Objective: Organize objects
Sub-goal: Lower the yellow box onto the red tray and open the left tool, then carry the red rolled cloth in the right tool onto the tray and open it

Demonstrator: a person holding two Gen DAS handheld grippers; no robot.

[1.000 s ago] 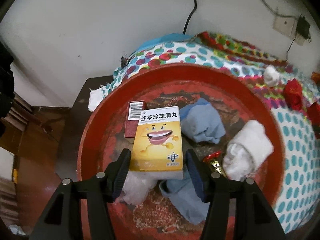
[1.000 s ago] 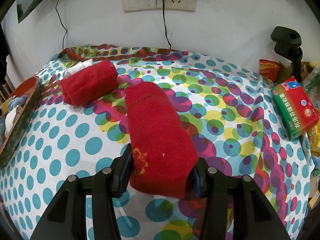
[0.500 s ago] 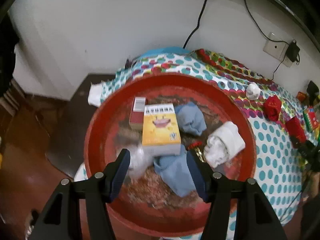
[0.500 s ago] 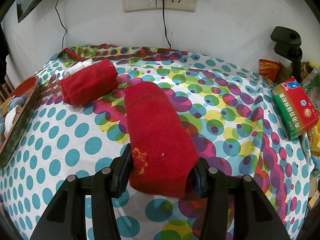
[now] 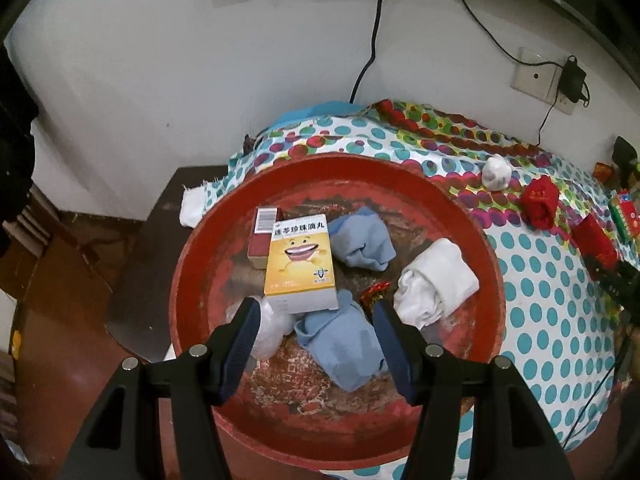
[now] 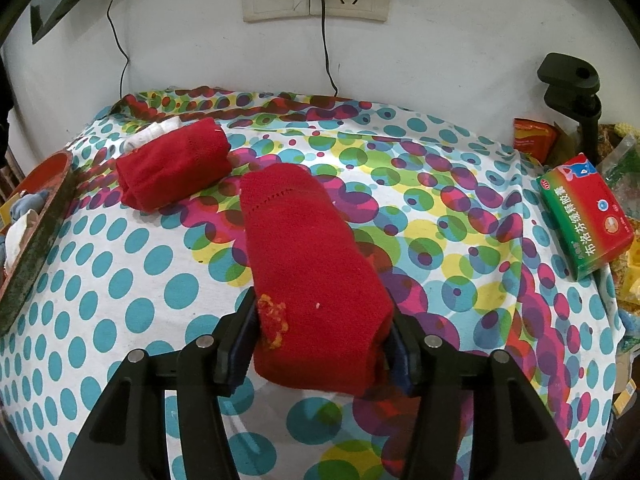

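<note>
My left gripper (image 5: 315, 308) hangs open above the red basin (image 5: 400, 172), with nothing between its fingers. In the basin lie a yellow medicine box (image 5: 300, 260), a small red box (image 5: 262, 236), two blue socks (image 5: 362, 242) (image 5: 344, 344), a white sock (image 5: 436, 280) and a white plastic wad (image 5: 272, 328). My right gripper (image 6: 320, 308) holds a folded red sock (image 6: 312, 248) that lies on the dotted tablecloth (image 6: 120, 280). Its jaws are opening, though the pads still touch the sock's sides. A second rolled red sock (image 6: 172, 164) lies further back to the left.
A white sock roll (image 6: 152, 134) lies behind the second red sock. A green and red medicine box (image 6: 584, 216) and a black clamp stand (image 6: 572, 84) are at the table's right edge. The basin (image 6: 36, 220) sits at the left edge. Wall sockets and cables hang behind.
My left gripper has drawn up and back from the yellow box, which stays in the basin. The right gripper's jaws have widened slightly around the red sock.
</note>
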